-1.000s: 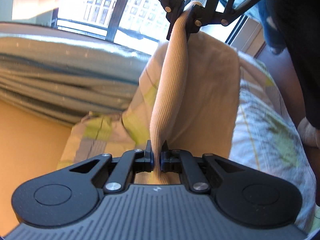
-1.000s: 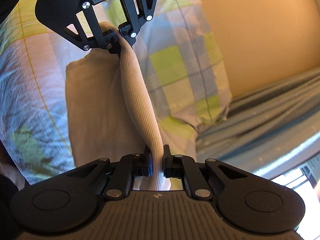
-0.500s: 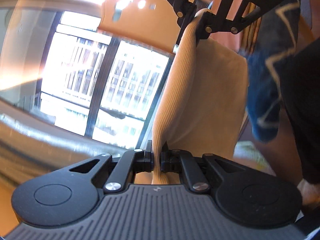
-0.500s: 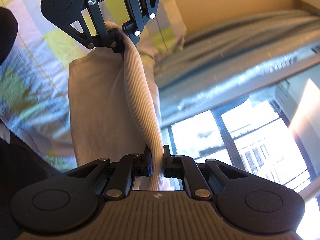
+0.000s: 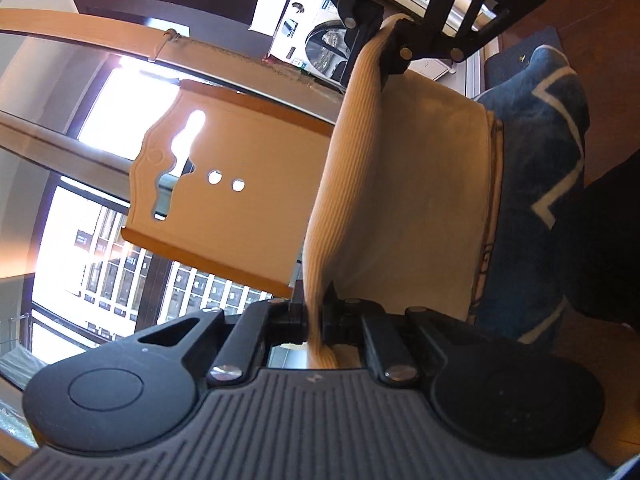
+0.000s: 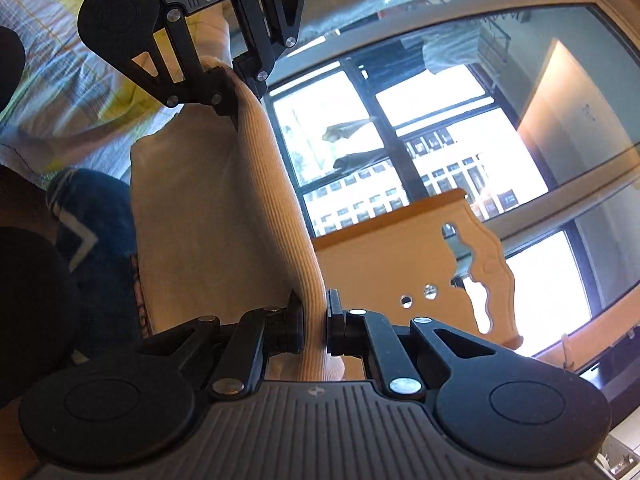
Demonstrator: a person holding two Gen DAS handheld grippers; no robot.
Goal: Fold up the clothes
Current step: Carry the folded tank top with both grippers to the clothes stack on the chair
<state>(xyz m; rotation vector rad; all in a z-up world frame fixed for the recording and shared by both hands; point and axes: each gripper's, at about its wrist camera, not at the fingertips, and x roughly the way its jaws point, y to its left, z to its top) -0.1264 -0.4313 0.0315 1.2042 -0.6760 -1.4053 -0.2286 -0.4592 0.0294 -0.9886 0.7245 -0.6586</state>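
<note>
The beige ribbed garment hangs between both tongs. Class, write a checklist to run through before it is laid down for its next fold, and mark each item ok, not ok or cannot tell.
1. Left tongs shut on the beige ribbed garment: ok.
2. Right tongs shut on the same ribbed edge: ok.
3. Ribbed edge runs unbroken from one grip to the other: ok.
4. Cloth below the edge hangs as one smooth panel, no bunching seen: ok.
5. Patchwork bedcover free where the garment would land: cannot tell, only a corner shows.
6. Blue blanket apart from the hanging panel: cannot tell, they overlap in both views.
</note>
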